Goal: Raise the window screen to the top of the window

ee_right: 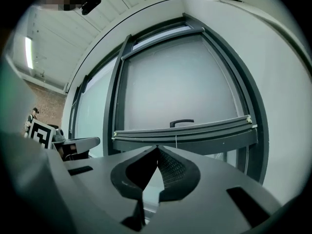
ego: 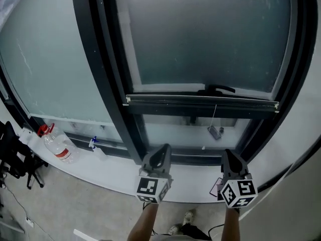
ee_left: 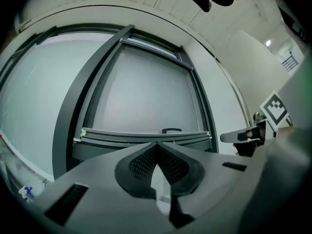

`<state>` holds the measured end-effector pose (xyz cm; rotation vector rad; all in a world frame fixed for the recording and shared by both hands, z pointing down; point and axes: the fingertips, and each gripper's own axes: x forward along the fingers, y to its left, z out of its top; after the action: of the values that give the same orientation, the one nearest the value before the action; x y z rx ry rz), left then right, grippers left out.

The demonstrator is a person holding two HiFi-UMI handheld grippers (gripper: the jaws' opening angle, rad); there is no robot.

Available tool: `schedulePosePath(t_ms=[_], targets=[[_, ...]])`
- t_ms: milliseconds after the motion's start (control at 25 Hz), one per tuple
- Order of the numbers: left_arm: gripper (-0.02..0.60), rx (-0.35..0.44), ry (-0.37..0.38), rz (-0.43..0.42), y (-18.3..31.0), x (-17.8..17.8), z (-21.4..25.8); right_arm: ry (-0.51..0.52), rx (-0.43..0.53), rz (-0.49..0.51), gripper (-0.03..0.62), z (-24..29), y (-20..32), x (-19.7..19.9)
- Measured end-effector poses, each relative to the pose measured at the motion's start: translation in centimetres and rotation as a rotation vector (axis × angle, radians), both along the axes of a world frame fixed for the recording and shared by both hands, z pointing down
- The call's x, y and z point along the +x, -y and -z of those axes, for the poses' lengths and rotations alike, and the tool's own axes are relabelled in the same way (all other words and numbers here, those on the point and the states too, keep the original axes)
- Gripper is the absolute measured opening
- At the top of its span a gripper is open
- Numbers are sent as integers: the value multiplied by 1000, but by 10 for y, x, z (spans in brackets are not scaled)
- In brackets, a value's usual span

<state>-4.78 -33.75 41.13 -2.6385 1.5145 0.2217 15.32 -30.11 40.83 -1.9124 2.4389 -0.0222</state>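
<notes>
The window screen's dark bottom bar (ego: 200,103) runs across the lower part of the black-framed window, with a small black handle (ego: 216,89) just above it. A thin cord with a small tag (ego: 215,131) hangs below the bar. My left gripper (ego: 164,148) and right gripper (ego: 227,153) are side by side below the bar and short of it, over the sill. Both are shut with nothing in them. In the left gripper view the left gripper (ee_left: 157,146) points at the bar (ee_left: 146,136). The right gripper (ee_right: 157,149) faces the bar (ee_right: 185,133) and handle (ee_right: 181,123).
A white sill (ego: 110,172) runs under the window. On it at the left stand a clear water bottle with a red cap (ego: 57,147) and a small blue-topped spray bottle (ego: 95,145). A black chair (ego: 12,157) stands at the far left on the floor.
</notes>
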Motion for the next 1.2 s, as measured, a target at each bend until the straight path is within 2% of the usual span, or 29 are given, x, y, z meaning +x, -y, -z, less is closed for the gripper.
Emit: schedulePosePath(t_ms=[240,320,400,520,680,800,920,1000,1080,1200], targets=[[3,37,24,-7,51,40,12,-33,0,41,5,4,59,28],[3,34,70,-10,70,52,13,-77,-1,49,5,5,77,36],[3,55,189,-26,86,65,11,-169,8,65,5,6,93,40],[3,96,372,-8,110,77,12,-364,21,88,5,9,117,41],[3,139,484,21,133,81,21,-529,22,121,5,11,144,34],[3,180,683,42,149,87,20,-669,23,109,6,17,164,33],[5,218,867,45,164,89,22,-863,20,109,9,18,181,35],[5,241,979,35,173,90,22,-1000,6,125,48,15,191,36],[5,246,1089,17,181,88,20,-1137,-17,146,66,9,199,36],[48,216,1197,-28,187,84,13,-1285,-42,153,64,4,207,39]])
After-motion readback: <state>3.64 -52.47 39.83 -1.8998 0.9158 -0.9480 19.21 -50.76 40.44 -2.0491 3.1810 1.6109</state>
